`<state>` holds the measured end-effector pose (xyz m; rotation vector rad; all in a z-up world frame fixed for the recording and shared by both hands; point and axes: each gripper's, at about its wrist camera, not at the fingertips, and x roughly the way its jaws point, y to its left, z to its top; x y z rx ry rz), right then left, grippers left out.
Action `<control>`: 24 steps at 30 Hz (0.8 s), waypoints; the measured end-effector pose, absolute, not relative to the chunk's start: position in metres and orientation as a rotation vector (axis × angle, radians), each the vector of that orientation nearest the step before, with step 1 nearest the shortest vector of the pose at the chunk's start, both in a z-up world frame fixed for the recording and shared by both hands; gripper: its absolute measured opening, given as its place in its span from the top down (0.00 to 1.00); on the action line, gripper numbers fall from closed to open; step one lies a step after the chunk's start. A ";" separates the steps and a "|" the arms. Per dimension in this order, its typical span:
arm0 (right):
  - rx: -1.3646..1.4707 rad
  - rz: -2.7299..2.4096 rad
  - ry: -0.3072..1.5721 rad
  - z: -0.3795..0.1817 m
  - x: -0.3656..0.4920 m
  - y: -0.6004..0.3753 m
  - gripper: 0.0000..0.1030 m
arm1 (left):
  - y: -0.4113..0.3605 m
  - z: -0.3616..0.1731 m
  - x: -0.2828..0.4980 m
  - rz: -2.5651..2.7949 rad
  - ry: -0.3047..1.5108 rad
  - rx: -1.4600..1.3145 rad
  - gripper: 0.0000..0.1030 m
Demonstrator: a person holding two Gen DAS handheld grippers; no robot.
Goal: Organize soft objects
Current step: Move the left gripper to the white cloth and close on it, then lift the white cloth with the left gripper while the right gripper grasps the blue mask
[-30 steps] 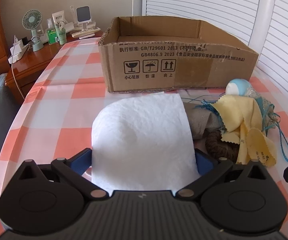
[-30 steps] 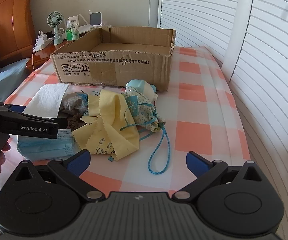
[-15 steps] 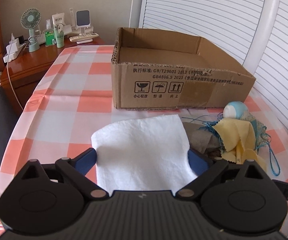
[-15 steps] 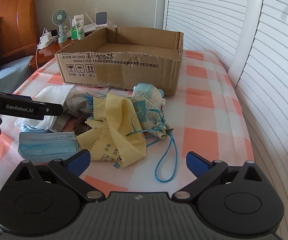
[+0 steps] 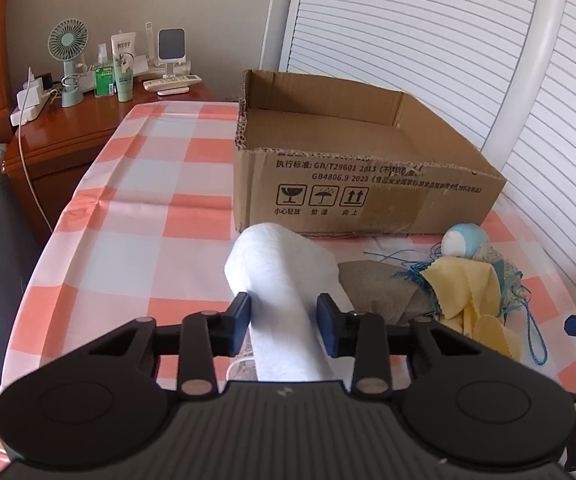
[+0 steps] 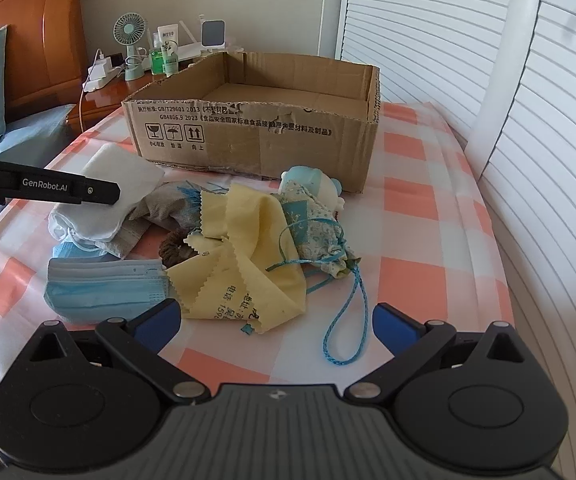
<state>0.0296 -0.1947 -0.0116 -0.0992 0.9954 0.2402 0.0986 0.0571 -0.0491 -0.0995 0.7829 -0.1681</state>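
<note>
Left wrist view: your left gripper [image 5: 283,322] is closing on the white cloth [image 5: 288,280], bunching it between the pads, cardboard box [image 5: 368,184] at 12 o'clock. Your right gripper [image 6: 275,322] is hovering wide over the yellow cloth [image 6: 243,252].

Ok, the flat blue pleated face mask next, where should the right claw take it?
Take the blue pleated face mask by its long near edge, coming down from above: it lies flat, that edge is bare, and its far side is tucked under the white cloth.
</note>
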 end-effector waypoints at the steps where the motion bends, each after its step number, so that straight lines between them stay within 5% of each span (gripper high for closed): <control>1: -0.100 0.241 0.994 -0.011 0.029 -0.194 0.00 | 0.057 -0.049 0.099 -0.166 0.787 -0.088 0.75; 6: -0.104 0.252 0.987 -0.010 0.027 -0.193 0.00 | 0.054 -0.044 0.095 -0.159 0.772 -0.054 0.89; 11: -0.109 0.274 0.975 -0.010 0.025 -0.193 0.00 | 0.055 -0.029 0.089 -0.160 0.731 -0.036 0.91; 20: -0.158 0.338 0.942 -0.014 0.026 -0.182 0.25 | 0.056 -0.013 0.083 -0.165 0.696 -0.035 0.91; 24: -0.177 0.396 0.946 -0.014 0.025 -0.173 0.26 | 0.056 -0.011 0.082 -0.166 0.695 -0.029 0.91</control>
